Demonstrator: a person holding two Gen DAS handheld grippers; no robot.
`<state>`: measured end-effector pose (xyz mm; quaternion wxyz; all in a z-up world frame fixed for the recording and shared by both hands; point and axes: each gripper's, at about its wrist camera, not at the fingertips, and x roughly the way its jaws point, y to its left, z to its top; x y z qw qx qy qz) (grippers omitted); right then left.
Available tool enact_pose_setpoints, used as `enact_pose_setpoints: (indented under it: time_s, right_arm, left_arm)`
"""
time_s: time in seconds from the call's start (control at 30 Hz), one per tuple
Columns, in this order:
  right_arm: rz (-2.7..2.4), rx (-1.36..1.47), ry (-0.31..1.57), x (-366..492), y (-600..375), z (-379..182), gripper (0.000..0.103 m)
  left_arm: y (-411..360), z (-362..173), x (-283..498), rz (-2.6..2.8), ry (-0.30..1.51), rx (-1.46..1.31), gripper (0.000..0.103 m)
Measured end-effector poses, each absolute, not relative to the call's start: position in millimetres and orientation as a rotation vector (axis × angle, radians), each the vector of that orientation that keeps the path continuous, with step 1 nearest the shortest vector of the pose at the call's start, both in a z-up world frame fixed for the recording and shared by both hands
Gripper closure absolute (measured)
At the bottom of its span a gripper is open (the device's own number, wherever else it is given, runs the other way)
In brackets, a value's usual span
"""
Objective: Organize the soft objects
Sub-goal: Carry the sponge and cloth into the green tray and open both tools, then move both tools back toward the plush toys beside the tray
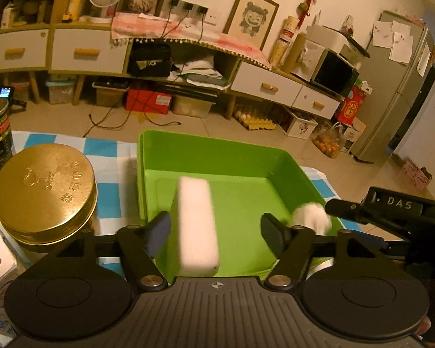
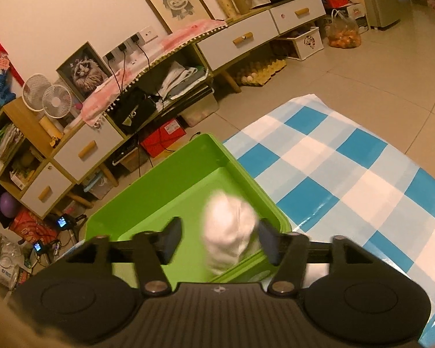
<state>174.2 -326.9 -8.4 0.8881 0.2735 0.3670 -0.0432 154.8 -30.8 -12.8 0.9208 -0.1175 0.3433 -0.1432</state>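
Both grippers hang over the green bin point(image 1: 232, 156). The left gripper point(image 1: 214, 232) and right gripper point(image 2: 217, 239) have jaws apart, so the white block point(image 1: 198, 226) and white cloth point(image 2: 229, 229) between them drop free.

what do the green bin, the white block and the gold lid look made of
Green bin: probably moulded plastic; smooth, evenly coloured walls with rounded corners and a slight sheen. White block: possibly foam or sponge; matte and plain, but motion-blurred, so uncertain. Gold lid: likely metal; brushed shine and embossed characters.
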Motion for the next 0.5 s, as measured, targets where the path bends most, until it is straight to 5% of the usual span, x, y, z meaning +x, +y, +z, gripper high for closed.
enact_pose_setpoints:
  time_s: [0.17, 0.5]
  right_arm:
    - [-0.08, 0.549, 0.752, 168, -327, 2, 0.045]
    - [-0.081, 0.51, 0.786, 151, -327, 13, 0.042]
  left_arm:
    - [-32, -9, 151, -0.309, 0.718, -0.237, 0.021]
    - [-30, -2, 135, -0.319, 0.728, -0.201, 0.009]
